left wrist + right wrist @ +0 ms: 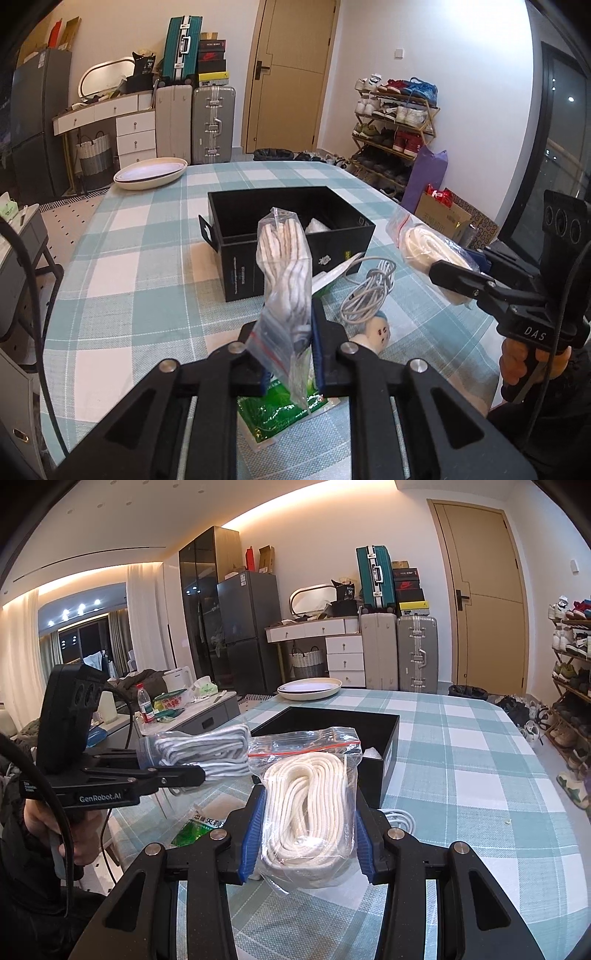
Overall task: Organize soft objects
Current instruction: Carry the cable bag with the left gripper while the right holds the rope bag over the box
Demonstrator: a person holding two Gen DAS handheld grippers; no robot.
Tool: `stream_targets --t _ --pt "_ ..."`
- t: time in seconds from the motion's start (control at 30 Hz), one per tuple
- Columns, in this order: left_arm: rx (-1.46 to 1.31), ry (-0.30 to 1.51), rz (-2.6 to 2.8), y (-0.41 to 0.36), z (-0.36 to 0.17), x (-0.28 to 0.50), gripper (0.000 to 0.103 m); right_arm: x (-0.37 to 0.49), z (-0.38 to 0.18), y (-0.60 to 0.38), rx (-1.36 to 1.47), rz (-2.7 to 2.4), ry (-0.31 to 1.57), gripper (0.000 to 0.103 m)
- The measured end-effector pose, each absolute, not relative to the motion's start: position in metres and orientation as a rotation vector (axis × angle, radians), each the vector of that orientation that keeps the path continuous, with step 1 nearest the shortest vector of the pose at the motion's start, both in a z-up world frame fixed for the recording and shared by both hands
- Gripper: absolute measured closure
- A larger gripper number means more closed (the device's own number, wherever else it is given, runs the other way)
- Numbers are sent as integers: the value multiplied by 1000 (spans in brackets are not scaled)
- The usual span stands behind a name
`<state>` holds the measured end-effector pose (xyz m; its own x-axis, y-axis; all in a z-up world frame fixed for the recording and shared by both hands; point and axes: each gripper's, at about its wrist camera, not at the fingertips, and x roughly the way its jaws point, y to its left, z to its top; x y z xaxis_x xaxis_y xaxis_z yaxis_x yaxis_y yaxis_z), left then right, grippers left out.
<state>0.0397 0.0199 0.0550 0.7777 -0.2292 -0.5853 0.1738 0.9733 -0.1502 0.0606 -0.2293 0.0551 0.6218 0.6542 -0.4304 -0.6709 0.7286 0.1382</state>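
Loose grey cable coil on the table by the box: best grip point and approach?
Take the grey cable coil across its bunched middle, coming straight down from above. It lies flat on the tablecloth in a long loop, so fingers closing across the narrow width gather all strands. The black box blocks its far side.

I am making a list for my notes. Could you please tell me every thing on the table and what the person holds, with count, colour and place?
checked tablecloth: one, teal and white, covers the table
black box: one, open, table middle, a white item inside
oval dish: one, cream, far table edge
loose cable: one coil, grey-white, beside the box
small doll head: one, pale with blue, near the cable
green packet: one, under the left gripper
bag of grey-white cord: one, clear zip bag, held up
bag of cream rope: one, clear zip bag, held up
left gripper: black, blue fingers, shut on the cord bag
right gripper: black, blue fingers, shut on the rope bag
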Motion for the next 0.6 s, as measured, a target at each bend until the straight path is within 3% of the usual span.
stream_targets --t 0.6 --pt "-120 580 -178 33 75 54 88 72 71 -233 -36 732 480 60"
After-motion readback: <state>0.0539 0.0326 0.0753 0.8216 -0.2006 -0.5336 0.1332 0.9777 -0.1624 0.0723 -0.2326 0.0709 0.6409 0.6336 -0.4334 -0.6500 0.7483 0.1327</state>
